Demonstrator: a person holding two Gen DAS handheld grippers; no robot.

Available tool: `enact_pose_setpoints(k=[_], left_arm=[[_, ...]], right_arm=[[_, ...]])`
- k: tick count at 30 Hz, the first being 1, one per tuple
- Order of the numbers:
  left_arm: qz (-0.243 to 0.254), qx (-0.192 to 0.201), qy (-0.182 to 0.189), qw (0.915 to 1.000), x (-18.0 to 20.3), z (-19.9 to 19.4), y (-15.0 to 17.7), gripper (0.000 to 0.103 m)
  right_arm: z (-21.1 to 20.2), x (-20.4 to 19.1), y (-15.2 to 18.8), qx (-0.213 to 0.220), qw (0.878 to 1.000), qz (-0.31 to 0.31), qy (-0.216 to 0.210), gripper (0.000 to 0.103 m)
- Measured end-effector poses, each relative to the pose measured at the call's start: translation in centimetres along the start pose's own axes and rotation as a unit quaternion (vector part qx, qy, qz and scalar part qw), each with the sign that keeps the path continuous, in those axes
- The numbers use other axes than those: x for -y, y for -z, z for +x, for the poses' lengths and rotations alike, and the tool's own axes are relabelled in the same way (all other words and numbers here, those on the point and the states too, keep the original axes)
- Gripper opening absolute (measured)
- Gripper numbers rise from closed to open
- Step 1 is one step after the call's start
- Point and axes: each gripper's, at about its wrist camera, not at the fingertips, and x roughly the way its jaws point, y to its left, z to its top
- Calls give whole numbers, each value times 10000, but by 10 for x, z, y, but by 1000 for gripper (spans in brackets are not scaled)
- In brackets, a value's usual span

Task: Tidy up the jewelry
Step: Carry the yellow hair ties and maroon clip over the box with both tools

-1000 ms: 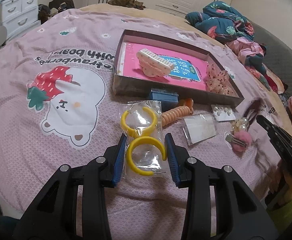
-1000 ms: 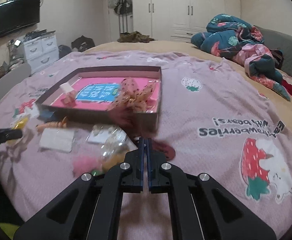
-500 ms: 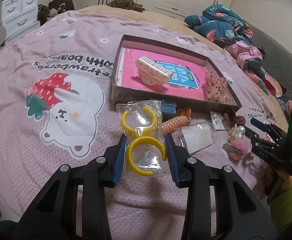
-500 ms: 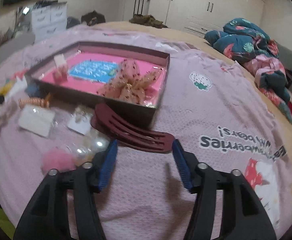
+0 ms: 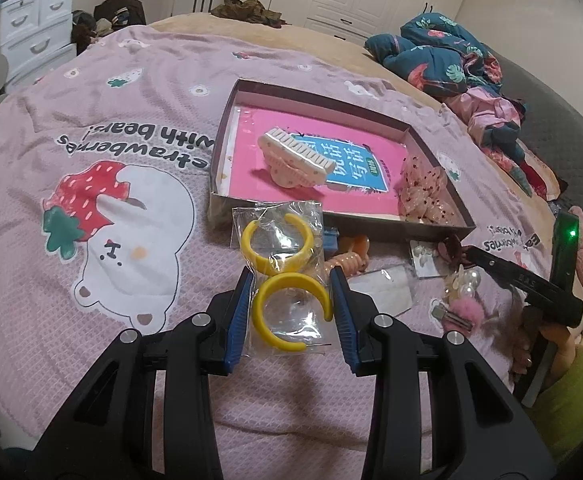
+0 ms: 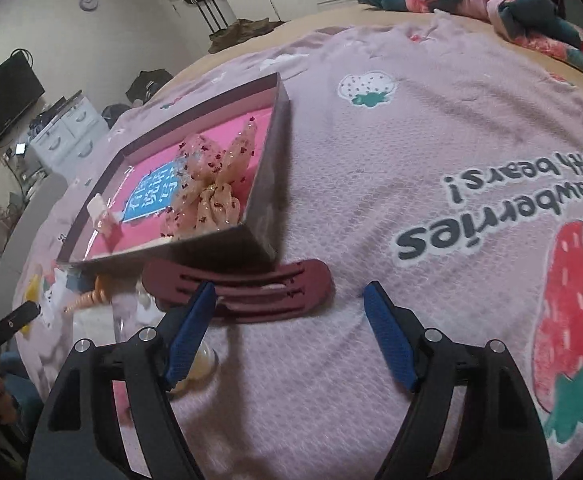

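My left gripper (image 5: 291,280) is shut on a clear bag holding two yellow hoops (image 5: 279,248), its blue pads pressing the nearer hoop just in front of the open box (image 5: 323,98). The box holds a cream hair clip (image 5: 295,156) and a spotted chiffon bow (image 6: 211,184). A dark red hair clip (image 6: 251,284) lies flat on the pink bedspread by the box corner (image 6: 269,200). My right gripper (image 6: 289,288) hovers over its right end, jaws opening wide, pads not pressing it. One of its fingers (image 5: 531,284) shows at the right of the left wrist view.
Loose pieces lie in front of the box: an orange spiral tie (image 5: 343,260), clear earring cards (image 5: 383,284), a pearl piece (image 5: 467,280) and a pink pompom clip (image 5: 463,308). A crumpled quilt (image 5: 443,56) sits at the back right. A green sleeve (image 5: 563,376) holds the right tool.
The right gripper went from shut to wide open, moved closer to the box corner and rolled. The dark red clip now lies still on the bedspread. The left gripper kept its hold.
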Motion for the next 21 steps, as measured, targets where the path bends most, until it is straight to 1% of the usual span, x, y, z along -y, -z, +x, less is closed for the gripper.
enact_pose_setpoints(k=[1, 2, 3, 5, 8, 11, 16, 21], left_arm=[[-8, 3, 10, 10000, 1, 0, -1, 30], [-8, 5, 12, 10000, 1, 1, -2, 30], [-11, 4, 13, 10000, 1, 1, -3, 30], [-9, 4, 21, 10000, 2, 2, -4, 30], [-11, 20, 31, 10000, 4, 2, -8, 30], [15, 46, 55, 10000, 7, 2, -14, 30], [84, 126, 84, 9998, 12, 2, -29, 30], [146, 174, 45, 9997, 13, 6, -44, 30]], right_arm=[[1, -2, -1, -10, 10000, -18, -22, 68], [3, -5, -1, -38, 9999, -64, -73, 57], [4, -6, -2, -62, 9999, -87, -115, 52], [6, -6, -3, -85, 9997, -76, -223, 29], [1, -1, -5, -19, 9988, 113, -474, 18], [-14, -3, -7, 176, 9976, 155, -652, 12], [-38, -17, -15, 373, 9957, -36, -848, 6], [-56, -39, -34, 535, 9934, -331, -964, 5]])
